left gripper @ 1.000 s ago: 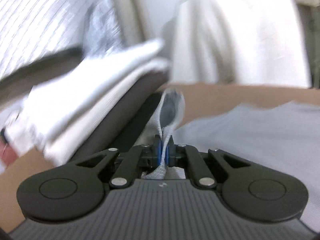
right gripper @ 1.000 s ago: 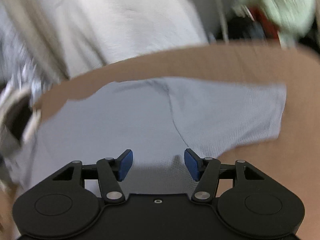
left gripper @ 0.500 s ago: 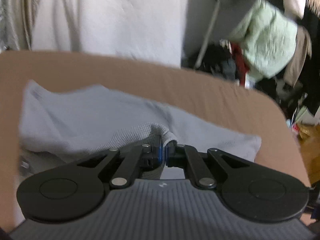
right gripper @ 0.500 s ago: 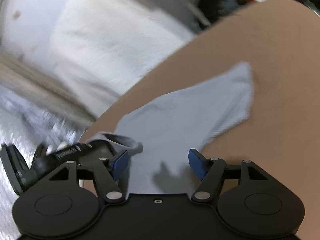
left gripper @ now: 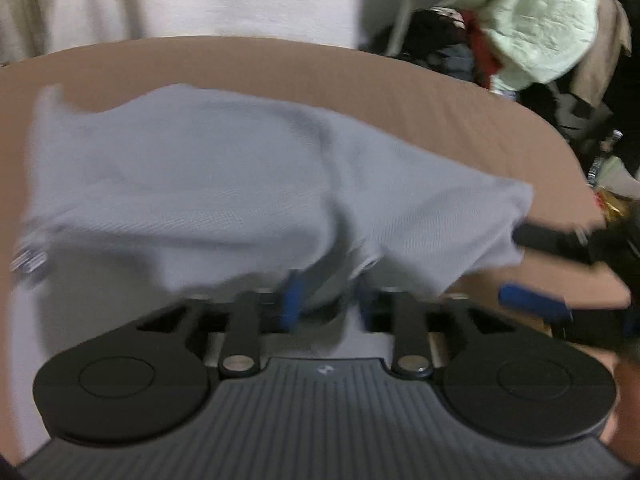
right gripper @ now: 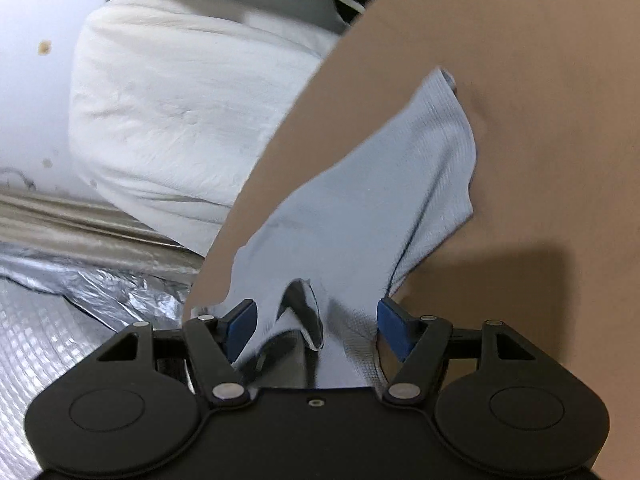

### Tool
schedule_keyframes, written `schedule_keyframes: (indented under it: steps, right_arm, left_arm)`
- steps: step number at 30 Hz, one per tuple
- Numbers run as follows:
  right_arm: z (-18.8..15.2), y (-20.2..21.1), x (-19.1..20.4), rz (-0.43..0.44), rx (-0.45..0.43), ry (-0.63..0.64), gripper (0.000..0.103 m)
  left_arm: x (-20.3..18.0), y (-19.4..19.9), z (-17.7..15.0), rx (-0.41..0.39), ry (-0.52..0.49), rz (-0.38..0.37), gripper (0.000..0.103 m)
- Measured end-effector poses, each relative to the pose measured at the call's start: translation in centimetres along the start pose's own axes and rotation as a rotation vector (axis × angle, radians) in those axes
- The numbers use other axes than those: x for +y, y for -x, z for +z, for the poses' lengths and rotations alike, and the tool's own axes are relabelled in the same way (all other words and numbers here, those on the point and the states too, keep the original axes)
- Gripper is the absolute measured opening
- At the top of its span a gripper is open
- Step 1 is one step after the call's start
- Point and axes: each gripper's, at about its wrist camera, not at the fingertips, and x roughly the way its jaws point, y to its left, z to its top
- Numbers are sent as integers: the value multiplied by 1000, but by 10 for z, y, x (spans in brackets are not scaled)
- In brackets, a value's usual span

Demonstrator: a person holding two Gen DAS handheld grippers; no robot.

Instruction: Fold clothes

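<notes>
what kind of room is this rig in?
Likely a lived-in bedroom or spare room: white bedding beside the brown table, a pale green quilted jacket hanging over heaped clothes.

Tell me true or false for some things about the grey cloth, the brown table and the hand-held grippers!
1. The grey cloth lies on a brown table. True.
2. The cloth is bright red. False: it is pale grey-blue.
3. The left hand-held gripper is clamped shut on the cloth. False: its jaws are opening, with cloth still between them.
4. The right hand-held gripper stands open, with cloth between its blue pads. True.
5. A light green jacket sits beyond the table. True.
6. The cloth hangs from a hook. False: it rests on the table.
</notes>
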Motion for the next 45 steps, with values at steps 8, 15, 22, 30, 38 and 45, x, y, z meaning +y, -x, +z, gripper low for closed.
schedule_keyframes:
  steps: [8,15,22,30,38,45]
  right_arm:
    - [-4,-10,2,27,56,4,72]
    - [-25,-23,18,-54,145,33,72]
    - [-72,-35,46,-106,210,100,72]
    - [-116,-53,81,-209,272,250,72]
    - [-127,-65,90,-315,220,448,72]
    - [-98,-87,59,-241,82,322,72]
  left_arm:
    - [66,83,-109,-33,-80,268,64]
    - [98,120,-165,-22,-107,451,64]
    - [108,148,-176,-12,-32,314,78]
    - [102,134,-222,13,-9,217,103]
    - [108,124,-245,67,-78,170,67]
    - [122,114,-248,49,-51,120,83]
